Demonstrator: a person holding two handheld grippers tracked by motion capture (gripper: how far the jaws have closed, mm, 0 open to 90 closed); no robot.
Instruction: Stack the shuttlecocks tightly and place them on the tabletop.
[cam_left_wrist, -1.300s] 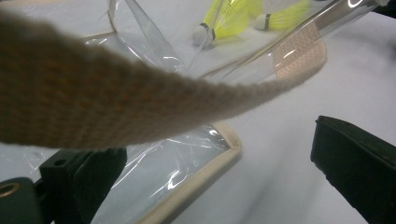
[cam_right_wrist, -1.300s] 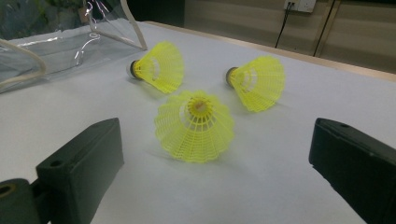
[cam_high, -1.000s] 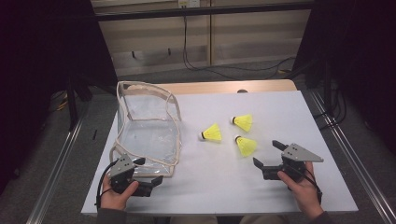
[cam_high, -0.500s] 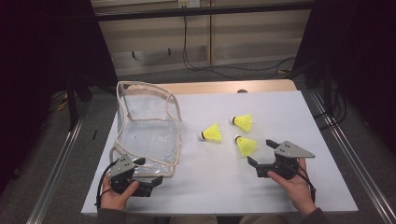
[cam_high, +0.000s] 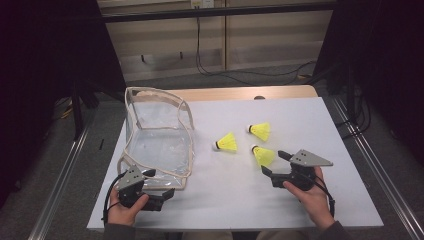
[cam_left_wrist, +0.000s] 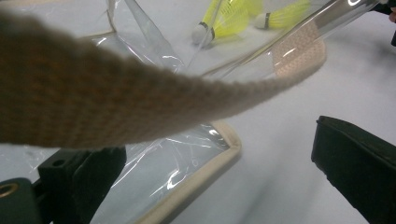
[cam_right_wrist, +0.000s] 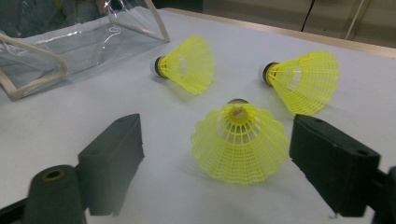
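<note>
The right gripper (cam_high: 273, 162) has crept forward toward the nearest shuttlecock (cam_high: 263, 155) since a second ago, and its jaws have just been closing in a little, with the yellow skirt now sitting between them but not yet pinched. The left hand has not budged.

Starting at the left: the left gripper (cam_high: 167, 192) rests low at the near corner of the clear pouch (cam_high: 159, 136), which lies on the white table (cam_high: 300, 115) with its beige-trimmed mouth propped open. In the left gripper view the jaws stand apart with the pouch's beige edging (cam_left_wrist: 196, 168) between them and a webbing strap (cam_left_wrist: 93, 102) draped across in front; nothing is clamped.

Moving right, a second shuttlecock (cam_high: 227, 143) lies on its side just beyond the pouch, and a third shuttlecock (cam_high: 260, 131) lies farther back, both apart from the nearest one.

At the right, the right gripper view has the nearest shuttlecock (cam_right_wrist: 240, 140) lying with its open skirt toward the jaws and its dark cork tip pointing away.

It looks feather-light, and the plastic lattice skirt will flex and could crush or squirt out under a hard squeeze. I'd judge a gentle pinch across the skirt nearer the cork, where it stiffens, to be the safest hold.
</note>
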